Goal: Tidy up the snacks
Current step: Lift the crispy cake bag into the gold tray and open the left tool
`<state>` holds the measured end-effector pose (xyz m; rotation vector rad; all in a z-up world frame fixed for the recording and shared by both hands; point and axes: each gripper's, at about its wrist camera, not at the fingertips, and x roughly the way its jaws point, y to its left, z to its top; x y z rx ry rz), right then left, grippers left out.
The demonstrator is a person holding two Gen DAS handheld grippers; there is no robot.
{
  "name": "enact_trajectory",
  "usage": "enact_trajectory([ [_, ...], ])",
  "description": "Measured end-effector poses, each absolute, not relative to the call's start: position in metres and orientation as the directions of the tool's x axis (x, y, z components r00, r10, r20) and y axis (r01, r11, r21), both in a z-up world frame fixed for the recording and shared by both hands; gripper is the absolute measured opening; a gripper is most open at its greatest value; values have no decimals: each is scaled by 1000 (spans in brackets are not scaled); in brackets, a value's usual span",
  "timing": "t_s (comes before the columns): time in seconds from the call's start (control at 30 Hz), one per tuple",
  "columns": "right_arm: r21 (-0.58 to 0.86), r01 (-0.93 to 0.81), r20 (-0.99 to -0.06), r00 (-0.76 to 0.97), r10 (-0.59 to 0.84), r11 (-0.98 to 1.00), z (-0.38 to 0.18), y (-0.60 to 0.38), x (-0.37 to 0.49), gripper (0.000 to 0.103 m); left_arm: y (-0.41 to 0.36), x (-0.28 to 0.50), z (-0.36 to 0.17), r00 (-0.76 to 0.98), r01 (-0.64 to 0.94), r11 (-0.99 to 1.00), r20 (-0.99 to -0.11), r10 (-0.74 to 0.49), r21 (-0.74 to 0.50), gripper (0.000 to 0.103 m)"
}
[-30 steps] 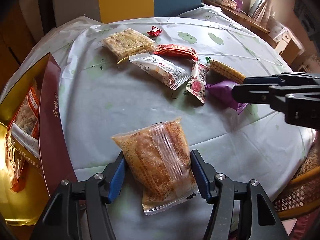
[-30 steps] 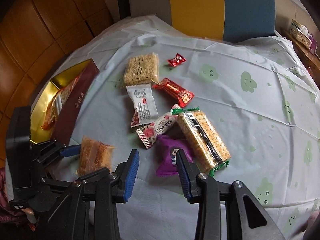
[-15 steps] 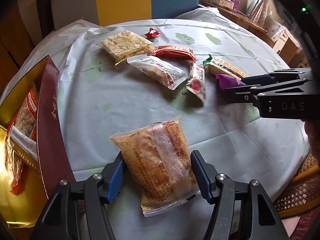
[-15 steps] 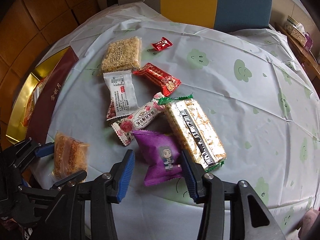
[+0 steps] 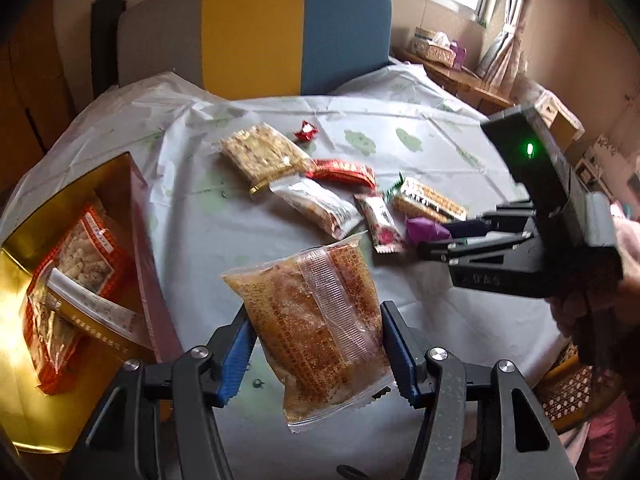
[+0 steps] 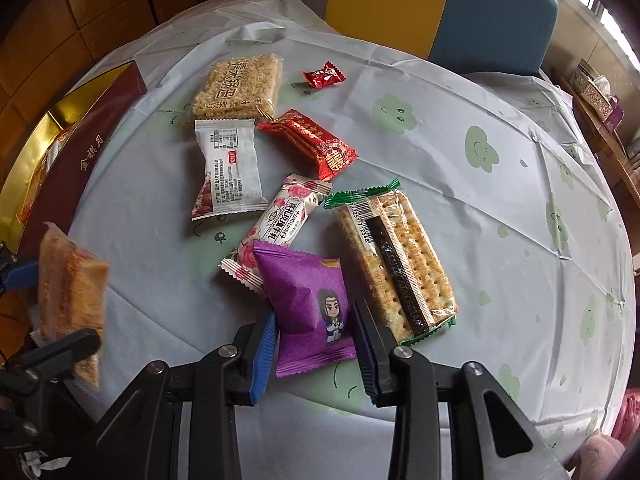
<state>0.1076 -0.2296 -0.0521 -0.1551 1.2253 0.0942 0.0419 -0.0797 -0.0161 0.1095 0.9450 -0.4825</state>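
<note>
My left gripper pinches a clear packet of brown cake by its sides, clear of the table and just beside the gold box; that slick film could slide out if I swing too fast. My right gripper is closing its jaws around the purple packet, the pads at its sides. It overlaps the rose-print bar and sits just beside the cracker pack, so I risk dragging either along.

Yellow-and-blue chair behind table; tissue box beyond.
</note>
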Motion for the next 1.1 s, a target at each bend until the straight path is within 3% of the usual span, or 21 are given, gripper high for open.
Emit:
enact_trajectory([
  [0.2,-85,-152,-938,345,-27,985,-52,-228,105,36,-14,76,11,589,268,956,-764,-262,-121,61],
  [0.3,-74,-141,-933,360,-19,987,-48,-229,105,36,19,108,5,599,149,983,-782,-173,-103,61],
  [0.57,-60,-129,-923,386,-6,990,-43,-230,104,36,63,163,-7,595,-3,995,-800,-75,-95,64],
  [0.67,-60,-124,-921,388,-7,990,-42,-231,104,36,71,159,-4,611,-35,993,-789,-66,-110,70],
  [1.1,-62,-123,-909,416,-5,990,-36,-229,100,36,75,90,-11,612,-96,994,-791,17,-53,70],
])
